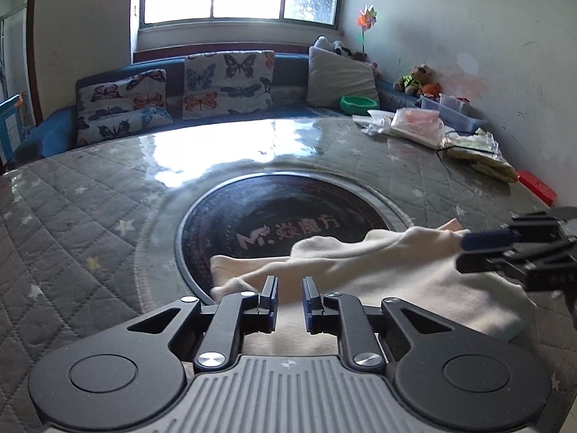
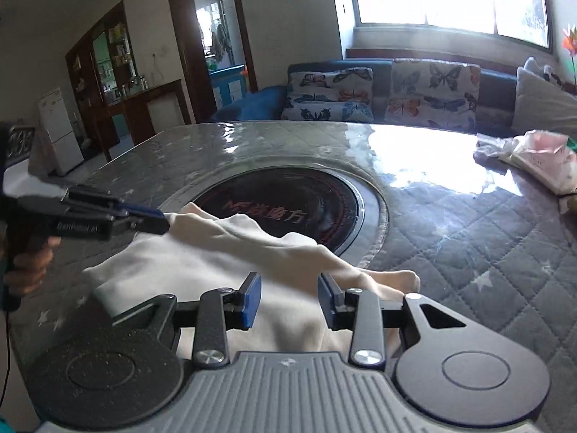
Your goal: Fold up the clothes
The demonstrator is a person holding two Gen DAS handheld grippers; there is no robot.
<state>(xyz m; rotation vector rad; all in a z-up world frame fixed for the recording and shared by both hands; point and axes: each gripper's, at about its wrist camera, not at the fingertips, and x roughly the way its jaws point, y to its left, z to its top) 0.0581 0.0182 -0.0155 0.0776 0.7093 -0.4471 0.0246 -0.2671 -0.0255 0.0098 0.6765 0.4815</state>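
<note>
A cream-white garment [image 1: 378,267] lies rumpled on the quilted grey table, partly over the round black inset; it also shows in the right wrist view [image 2: 223,263]. My left gripper [image 1: 290,297] is open just above the garment's near part, nothing between its blue pads. In the right wrist view the left gripper [image 2: 164,222] comes in from the left, its tips at the cloth's edge. My right gripper [image 2: 290,297] is open over the garment, empty. In the left wrist view the right gripper [image 1: 465,252] reaches in from the right, its tips touching the cloth.
A round black glass inset [image 1: 288,223] with a logo sits in the table's middle. Plastic bags and packets [image 1: 414,126], folded cloth and a red box [image 1: 537,186] lie at the far right. A sofa with butterfly cushions [image 1: 227,83] stands behind the table.
</note>
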